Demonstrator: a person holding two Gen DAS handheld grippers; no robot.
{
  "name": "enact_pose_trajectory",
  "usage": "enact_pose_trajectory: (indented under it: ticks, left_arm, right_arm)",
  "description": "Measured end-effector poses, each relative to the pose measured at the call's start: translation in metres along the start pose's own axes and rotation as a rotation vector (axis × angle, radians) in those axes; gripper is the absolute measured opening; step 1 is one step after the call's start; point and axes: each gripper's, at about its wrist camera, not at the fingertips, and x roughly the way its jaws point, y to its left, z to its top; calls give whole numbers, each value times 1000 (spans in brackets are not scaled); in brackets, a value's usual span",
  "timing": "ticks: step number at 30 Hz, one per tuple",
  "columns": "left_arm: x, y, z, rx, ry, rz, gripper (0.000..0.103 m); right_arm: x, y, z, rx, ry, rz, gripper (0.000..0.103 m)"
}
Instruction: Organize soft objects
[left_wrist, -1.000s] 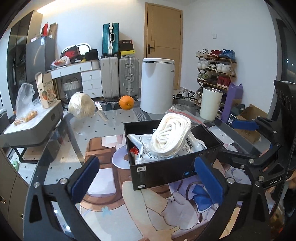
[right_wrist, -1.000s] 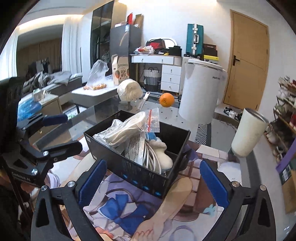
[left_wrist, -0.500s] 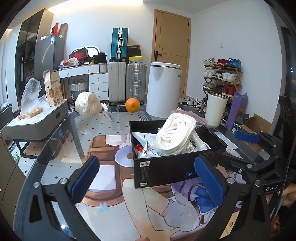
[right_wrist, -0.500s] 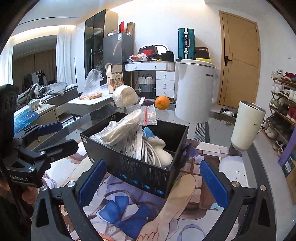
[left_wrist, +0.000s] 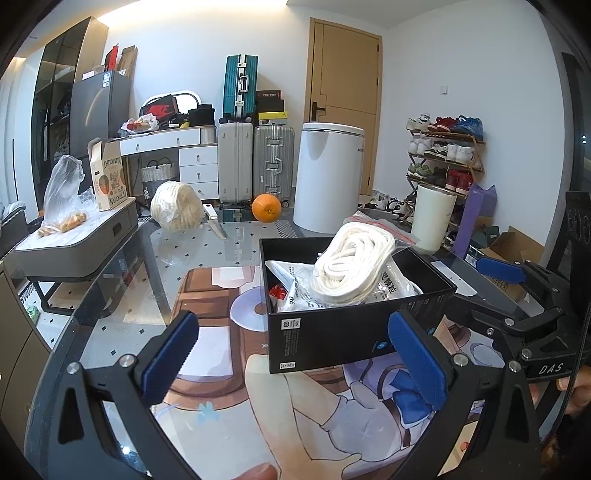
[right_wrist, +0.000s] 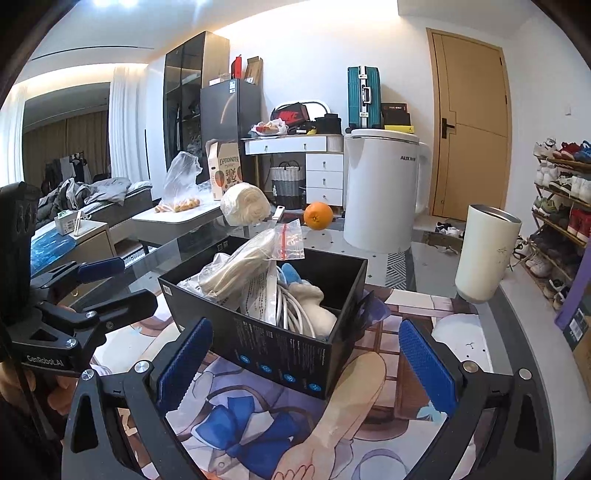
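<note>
We held both claws spread wide and empty over the glass counter (left_wrist: 122, 295), on either side of a black box (left_wrist: 343, 332) that stood on a printed mat (left_wrist: 280, 417). Our left claw (left_wrist: 295, 354) hovered low before the box's near wall, its right pad overlapping the box's front corner in the left view; whether it touched, we could not tell. Our right claw (right_wrist: 306, 358) faced another corner of the box (right_wrist: 280, 350), apart from it. Open mat lay before both claws, and clear glass ran on the left toward the counter's rounded edge, beyond which a grey side table (left_wrist: 74, 240) stood.

The box was full: a bagged coil of white rope (left_wrist: 351, 266) rose above the rim, resting on white packets (left_wrist: 391, 284), with a small red item (left_wrist: 277, 293) low in one corner. From the right view we saw white cords (right_wrist: 291, 310), a cream soft piece (right_wrist: 317, 314) and something blue (right_wrist: 290, 273) behind the bag (right_wrist: 251, 258).

At the counter's far end sat a ball of white string (left_wrist: 177, 206), a knife (left_wrist: 216, 223) and an orange (left_wrist: 266, 208). A white tumbler (right_wrist: 484, 251) stood near the right edge.
</note>
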Motion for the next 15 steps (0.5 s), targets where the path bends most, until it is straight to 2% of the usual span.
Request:
enact_pose_trajectory:
  ticks: [15]
  left_arm:
    - [1,0,0,-9,10,8,103]
  right_arm:
    - [-10,3,-1,-1,-39,-30,102]
